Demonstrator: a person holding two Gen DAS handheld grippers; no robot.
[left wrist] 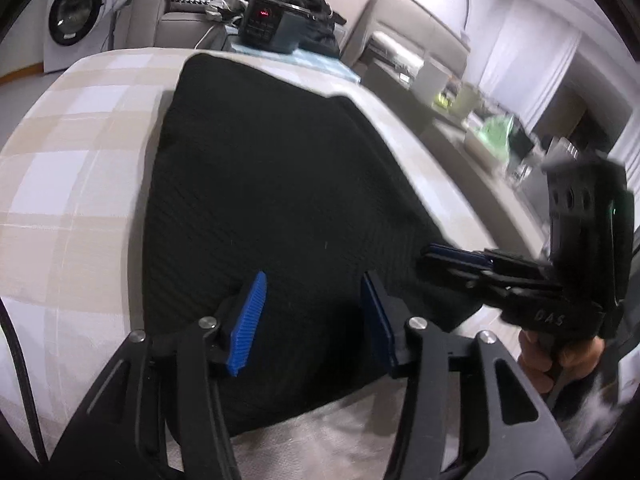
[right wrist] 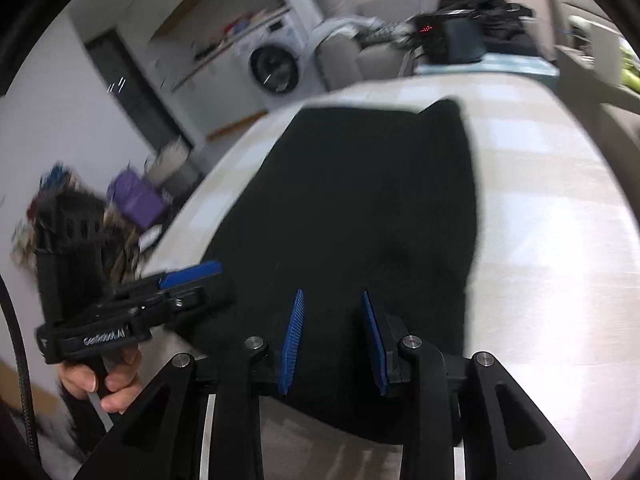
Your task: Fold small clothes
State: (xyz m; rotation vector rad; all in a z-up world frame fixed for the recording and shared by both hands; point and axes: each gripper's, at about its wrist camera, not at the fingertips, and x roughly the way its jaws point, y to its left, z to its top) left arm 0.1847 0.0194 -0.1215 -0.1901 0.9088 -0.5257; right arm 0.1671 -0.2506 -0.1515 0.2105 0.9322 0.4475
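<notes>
A black ribbed garment (left wrist: 272, 184) (right wrist: 360, 200) lies spread flat on a table with a beige checked cover (left wrist: 72, 168) (right wrist: 540, 200). My left gripper (left wrist: 315, 280) hovers over the garment's near edge. Its blue pads stand well apart, with only the flat cloth showing below them. In the right wrist view the left gripper (right wrist: 216, 280) sits at the garment's left edge, held by a hand (right wrist: 108, 380). My right gripper (right wrist: 331, 294) is over the near edge too, its pads apart with no cloth pinched. In the left wrist view the right gripper (left wrist: 430, 258) points at the garment's right edge.
At the table's far end a black device with red digits (left wrist: 266, 20) (right wrist: 448, 36) stands on a teal cloth, dark clothes piled behind it. A washing machine (left wrist: 76, 16) (right wrist: 276, 68) stands beyond. A cluttered counter (left wrist: 492, 128) runs along one side and a purple box (right wrist: 136, 200) lies on the floor.
</notes>
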